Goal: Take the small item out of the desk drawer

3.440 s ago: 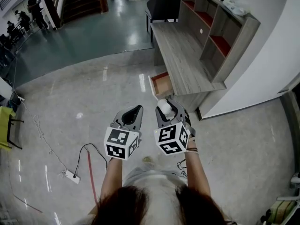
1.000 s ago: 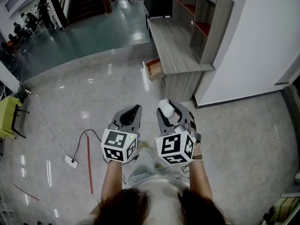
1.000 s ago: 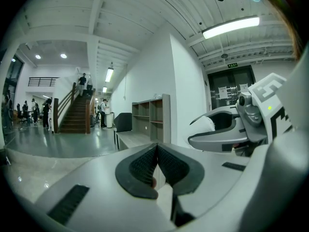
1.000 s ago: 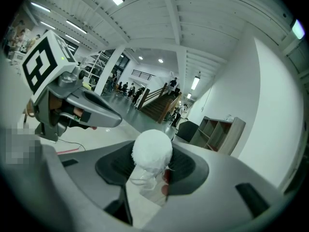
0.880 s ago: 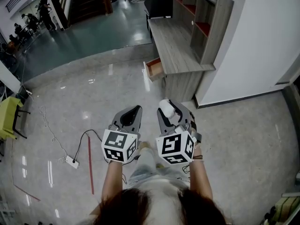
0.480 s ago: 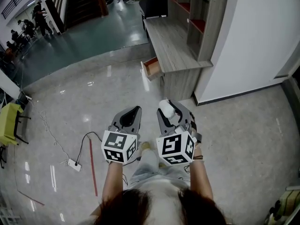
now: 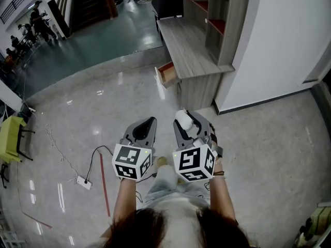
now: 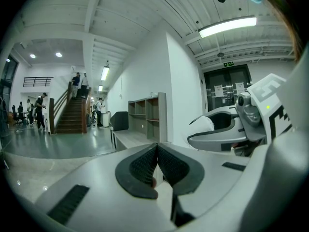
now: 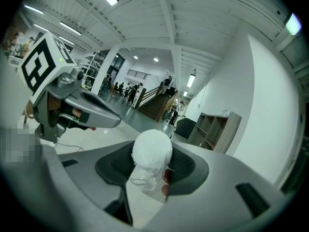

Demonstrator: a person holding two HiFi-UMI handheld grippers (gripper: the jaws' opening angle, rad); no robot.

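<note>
A small white fluffy ball on a clear wrapper is pinched between the jaws of my right gripper, which is shut on it. Beside it, my left gripper is shut with its pads pressed together and nothing between them. Both are held at waist height over the floor, well back from the wooden desk. The desk's drawer stands pulled out at its near left corner, showing a reddish inside.
A shelf unit sits on the desk against a white wall. A dark chair stands at the desk's far end. A cable with a power strip lies on the floor at left. People stand far off at upper left.
The desk and drawer have slid farther away and up in the head view as the person backs off. Both grippers keep their pose, the right still holding the white ball.
</note>
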